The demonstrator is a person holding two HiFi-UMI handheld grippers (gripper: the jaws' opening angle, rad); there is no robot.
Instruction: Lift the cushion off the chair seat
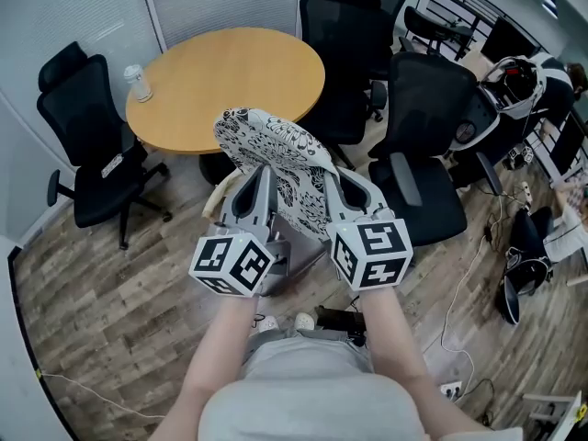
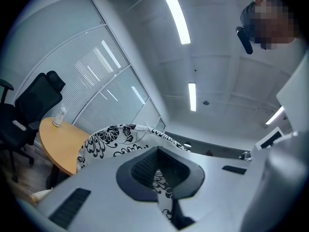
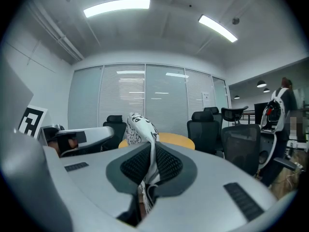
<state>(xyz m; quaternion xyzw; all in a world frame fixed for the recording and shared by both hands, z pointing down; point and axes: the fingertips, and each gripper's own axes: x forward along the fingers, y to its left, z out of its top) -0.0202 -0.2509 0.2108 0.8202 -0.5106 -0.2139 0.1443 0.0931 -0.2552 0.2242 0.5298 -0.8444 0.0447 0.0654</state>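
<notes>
An edge of the black-and-white cushion (image 1: 276, 150) is being clamped between the jaws of the left gripper (image 2: 161, 178), with the fabric squeezed flat. Another fold of it is being pinched tightly by the right gripper (image 3: 147, 175). The cushion is being held up in the air by both grippers, in front of the round wooden table (image 1: 211, 90) and beside a black office chair (image 1: 427, 168).
</notes>
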